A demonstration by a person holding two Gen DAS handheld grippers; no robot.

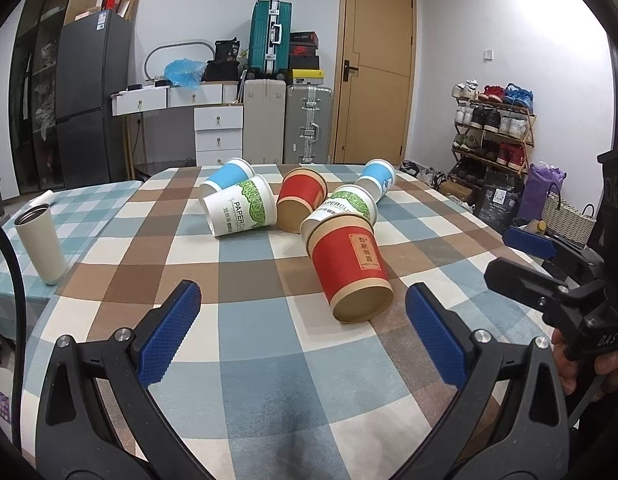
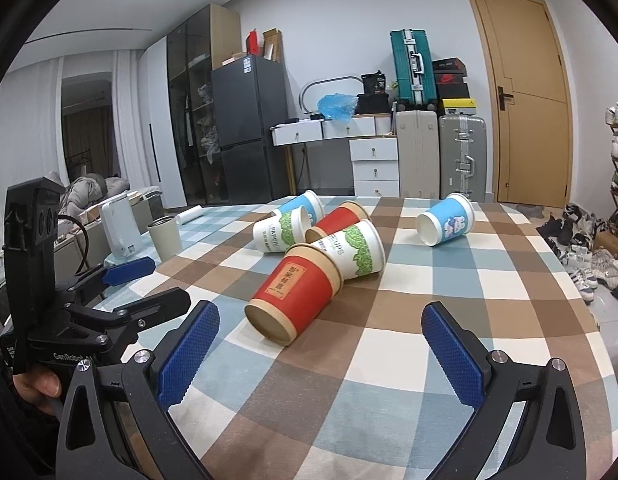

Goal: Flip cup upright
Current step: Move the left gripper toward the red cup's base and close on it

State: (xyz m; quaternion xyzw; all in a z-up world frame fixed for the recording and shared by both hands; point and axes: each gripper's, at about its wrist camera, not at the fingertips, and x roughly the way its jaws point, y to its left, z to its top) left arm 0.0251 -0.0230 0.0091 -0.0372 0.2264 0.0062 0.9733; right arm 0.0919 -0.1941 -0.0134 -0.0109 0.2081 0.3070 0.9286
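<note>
Here nearest red cup [image 1: 351, 270] lies sideways, base toward cameras; left tool [image 1: 303, 334], right tool [image 2: 321, 350] wide open, empty.

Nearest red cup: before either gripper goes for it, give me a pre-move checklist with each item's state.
1. Nearest red cup lies on its side, base toward cameras: ok.
2. Left gripper open, empty: ok.
3. Right gripper open, empty: ok.
4. Cup's rim free of neighbours: not ok, it touches the green-leaf cup.
5. Bare checked tablecloth before the cup: ok.
6. Cup empty inside: cannot tell.
</note>
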